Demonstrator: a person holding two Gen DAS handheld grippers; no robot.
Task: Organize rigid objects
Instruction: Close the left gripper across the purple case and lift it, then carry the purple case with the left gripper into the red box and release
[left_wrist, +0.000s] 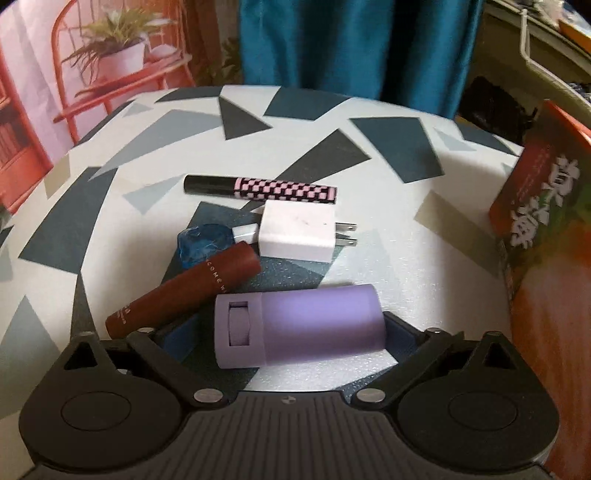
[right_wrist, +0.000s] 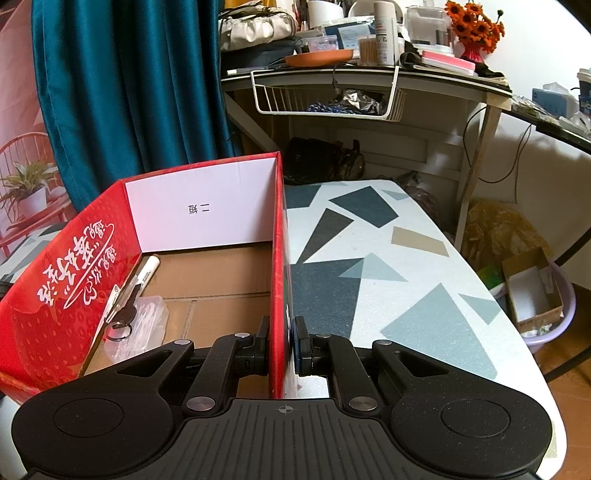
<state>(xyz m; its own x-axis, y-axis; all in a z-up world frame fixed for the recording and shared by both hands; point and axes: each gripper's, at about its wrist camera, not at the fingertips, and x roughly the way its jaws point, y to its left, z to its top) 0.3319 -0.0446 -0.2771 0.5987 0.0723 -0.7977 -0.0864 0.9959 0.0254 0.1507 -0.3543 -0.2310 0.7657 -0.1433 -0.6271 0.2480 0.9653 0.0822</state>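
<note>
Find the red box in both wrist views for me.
Left wrist: red box stands at the right edge, outer wall showing.
Right wrist: red box left of centre, right gripper shut on its wall.
Shared landmark: teal curtain.

Beyond the right claw, a teal curtain (right_wrist: 122, 92) hangs at upper left, a white wire basket (right_wrist: 328, 99) hangs under a cluttered desk (right_wrist: 424, 79) straight ahead, and orange flowers (right_wrist: 474, 26) stand upper right.
</note>
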